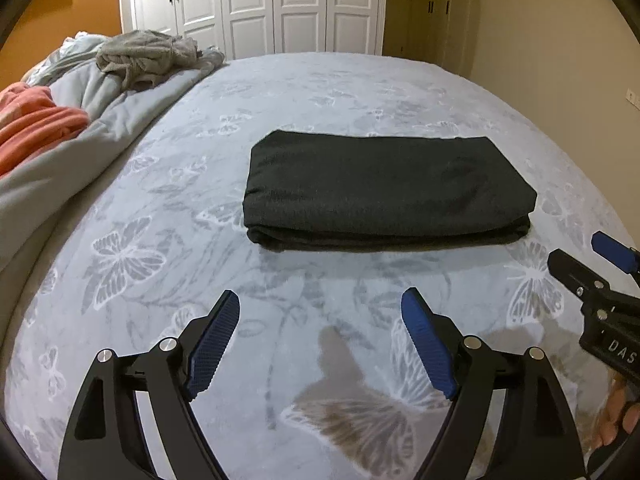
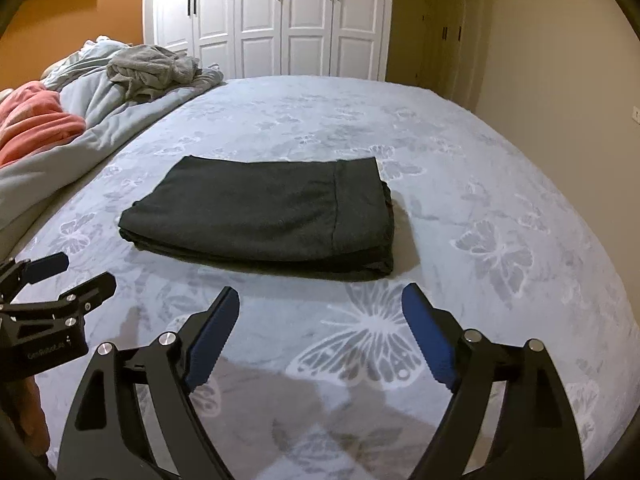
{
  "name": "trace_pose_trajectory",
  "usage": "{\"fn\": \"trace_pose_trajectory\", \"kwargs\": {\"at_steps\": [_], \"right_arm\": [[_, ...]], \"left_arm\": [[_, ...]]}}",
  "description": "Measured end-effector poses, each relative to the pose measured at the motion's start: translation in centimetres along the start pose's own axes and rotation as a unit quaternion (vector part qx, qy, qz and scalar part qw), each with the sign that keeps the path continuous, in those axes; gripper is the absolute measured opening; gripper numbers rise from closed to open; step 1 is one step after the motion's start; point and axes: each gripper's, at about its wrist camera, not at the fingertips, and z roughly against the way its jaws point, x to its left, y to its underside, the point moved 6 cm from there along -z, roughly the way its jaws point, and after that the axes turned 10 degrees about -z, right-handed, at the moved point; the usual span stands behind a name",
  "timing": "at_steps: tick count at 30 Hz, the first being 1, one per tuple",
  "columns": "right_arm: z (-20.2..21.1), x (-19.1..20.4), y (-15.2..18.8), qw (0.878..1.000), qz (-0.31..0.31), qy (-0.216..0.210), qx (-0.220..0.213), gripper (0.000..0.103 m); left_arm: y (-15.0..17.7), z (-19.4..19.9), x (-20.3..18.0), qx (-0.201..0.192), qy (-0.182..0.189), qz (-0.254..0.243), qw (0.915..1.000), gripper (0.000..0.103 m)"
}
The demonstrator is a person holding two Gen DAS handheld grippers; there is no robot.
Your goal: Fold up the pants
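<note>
the left gripper is hovering low over the bed with its blue-padded fingers spread wide and nothing between them. the right gripper is hanging just beside it, jaws equally wide and holding nothing. each one is showing at the edge of the other's view, the right one with a hand partly visible behind it.

the pants are lying just ahead of both grippers, apart from the fingers, folded into a flat dark rectangle with several layers stacked at the near edge. the long axis is running left to right across the views, and what is probably the waistband, marked by a seam, is sitting at the right end.

the bedspread under them is showing pale blue-grey with white butterfly outlines. a bunched duvet is lying along the left side, with a grey garment and an orange-pink cloth resting on it. white wardrobe doors are standing beyond the bed, with an orange wall to the left and a beige wall to the right.

white letters "das" are reading on the right gripper's body; the small print on the left gripper's body is too blurred to make out.
</note>
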Motion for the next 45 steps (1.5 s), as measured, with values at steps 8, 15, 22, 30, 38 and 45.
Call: {"fn": "trace_pose_trajectory", "kwargs": {"at_steps": [8,15,22,30,38,45], "right_arm": [[-0.5,-0.8,-0.1,1.000,-0.009,0.008,0.000,0.081],[-1.2,-1.7,-0.1,0.999,-0.035,0.011,0.012,0.081],[-1.6,-2.4,0.3,0.998,-0.051,0.024,0.014,0.084],[-2.1,-2.2,1.1,0.998,-0.041,0.037,0.008,0.086],[-2.7,-2.8,1.7,0.998,-0.057,0.039,0.004,0.088],[-2.9,-2.6,1.8,0.998,-0.046,0.038,0.007,0.088]], "left_arm": [[0.1,-0.4,-0.1,0.000,-0.003,-0.004,1.0000,0.080],[0.0,-1.0,0.1,0.000,-0.012,-0.010,0.9999,0.080],[0.0,-1.5,0.3,-0.003,-0.025,-0.016,0.9996,0.080],[-0.1,-1.9,0.2,-0.024,-0.037,-0.020,0.9988,0.080],[0.8,-2.8,-0.2,-0.031,-0.035,-0.020,0.9987,0.080],[0.6,-2.8,-0.3,-0.042,-0.045,-0.019,0.9979,0.080]]}}
